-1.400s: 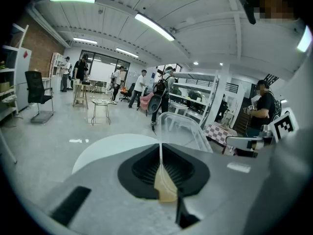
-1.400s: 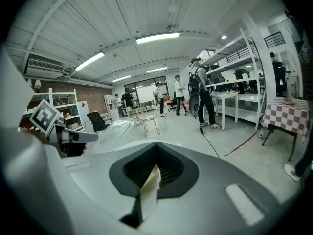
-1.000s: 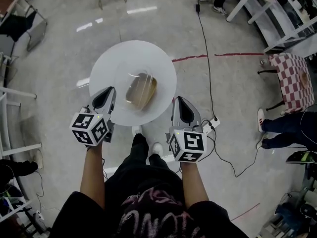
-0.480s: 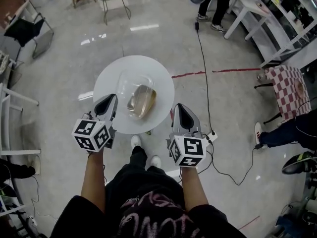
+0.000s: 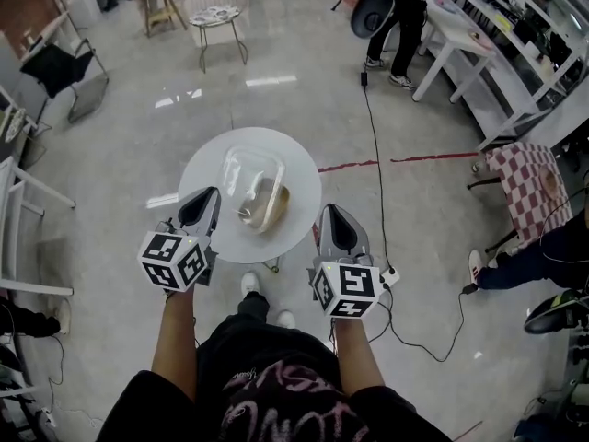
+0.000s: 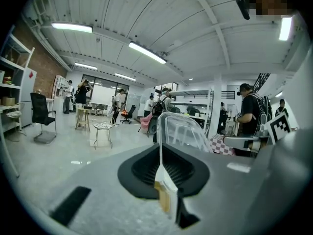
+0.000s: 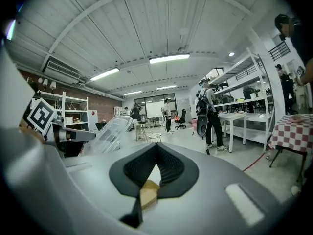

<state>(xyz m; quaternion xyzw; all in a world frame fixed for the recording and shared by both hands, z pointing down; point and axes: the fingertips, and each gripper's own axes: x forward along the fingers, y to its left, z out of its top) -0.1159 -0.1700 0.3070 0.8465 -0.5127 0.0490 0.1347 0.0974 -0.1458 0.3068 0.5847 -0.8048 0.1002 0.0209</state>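
1. On the round white table point(image 5: 198, 168), near its middle, sits a clear box point(image 5: 248, 166) with a tan, bread-like lump point(image 5: 270, 206) in it; its lid seems to stand raised, though glare makes that hard to be sure of
2. Left gripper point(image 5: 208, 194) hovers at the table's near-left rim and right gripper point(image 5: 330, 212) just off the near-right rim; both are apart from the box, which lies between and ahead of them
3. Both pairs of jaws are pressed together with nothing from the table between them, so they should part well before they come near the thin plastic
4. Each gripper view looks level across the room and over the box; I judge the tips need to dip toward the table first
5. Thin clear walls likely flex and slide on a smooth top: take the box by a stiff rim or corner, squeeze gently, and steady it from the other side
6. Come in slowly from both flanks, since a knock could push the box off-centre or tip the lid
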